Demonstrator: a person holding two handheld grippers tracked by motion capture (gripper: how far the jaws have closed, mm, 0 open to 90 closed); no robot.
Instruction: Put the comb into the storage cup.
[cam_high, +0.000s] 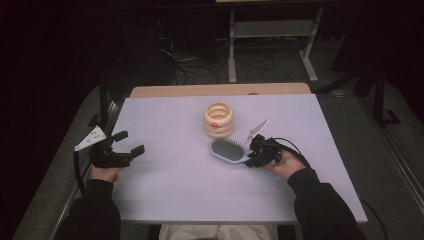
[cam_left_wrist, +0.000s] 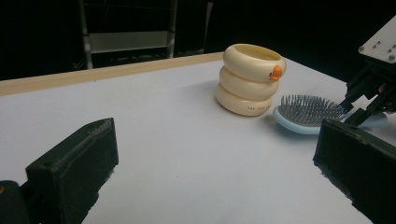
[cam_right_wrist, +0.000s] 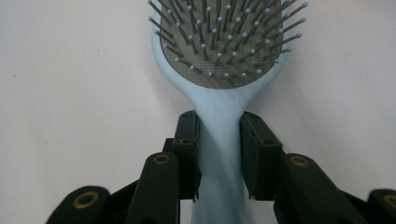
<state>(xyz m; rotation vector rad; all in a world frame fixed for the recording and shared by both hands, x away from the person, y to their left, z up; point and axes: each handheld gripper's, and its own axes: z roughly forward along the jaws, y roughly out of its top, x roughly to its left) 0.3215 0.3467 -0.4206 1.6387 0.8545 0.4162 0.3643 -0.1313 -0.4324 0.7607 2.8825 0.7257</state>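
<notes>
The right gripper (cam_right_wrist: 219, 140) has its jaws pinched on the narrow neck of the pale blue hairbrush (cam_right_wrist: 219, 60), which lies bristles-up on the white table (cam_high: 170, 185), just in front of the cream ringed cup (cam_high: 218, 120). That handle looks smooth and tapered, so I'd worry the brush twists or slides out once lifted, the heavy head tipping down. Swung carelessly, it could also knock the cup over. The left gripper (cam_high: 129, 142) waits wide open and empty, well apart at the table's left edge.
</notes>
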